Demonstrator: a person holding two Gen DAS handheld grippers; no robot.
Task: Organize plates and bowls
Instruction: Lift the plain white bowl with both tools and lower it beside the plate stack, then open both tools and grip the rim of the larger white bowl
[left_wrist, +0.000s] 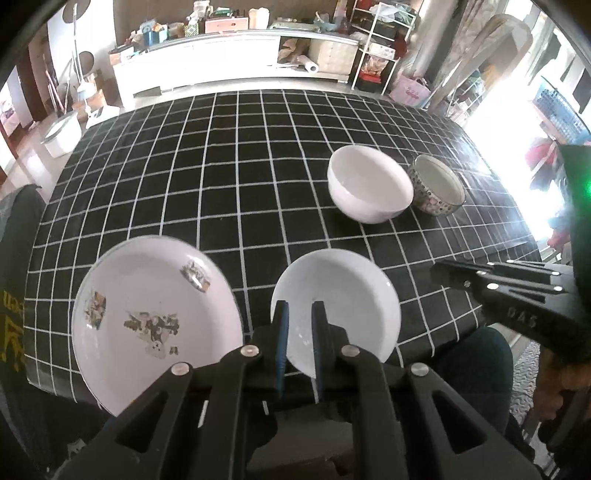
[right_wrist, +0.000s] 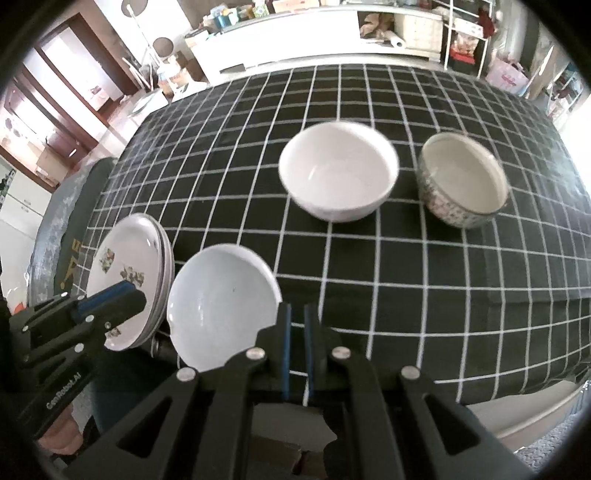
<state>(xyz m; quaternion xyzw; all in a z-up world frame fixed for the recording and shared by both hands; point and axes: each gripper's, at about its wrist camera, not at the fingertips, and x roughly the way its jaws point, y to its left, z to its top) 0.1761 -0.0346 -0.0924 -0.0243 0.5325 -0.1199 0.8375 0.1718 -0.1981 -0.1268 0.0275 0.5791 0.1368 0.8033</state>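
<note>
Black cloth: a black cloth with a white grid covers the desk and carries all the dishes
Decorated plate: white with printed pictures, near the front edge on my left; from my right camera it shows as the top of a small stack of plates
Plain plate: a smaller white plate, just beside the decorated one on its right, also close to the front edge
White bowl: a deep plain bowl, upright, further back and to the right of the plates
Patterned bowl: speckled outside, pale inside, upright, right of the white bowl; in my left camera the two look as if they touch, in my right camera a gap shows between them
My left jaws: drawn together with only a narrow slit between the blue pads, nothing in them; they hang above the near part of the plain plate
My right jaws: closed to a thin slit as well, holding nothing, over bare cloth just right of the plain plate
Room behind: a long white cabinet piled with boxes and clutter stands beyond the far edge of the desk
</note>
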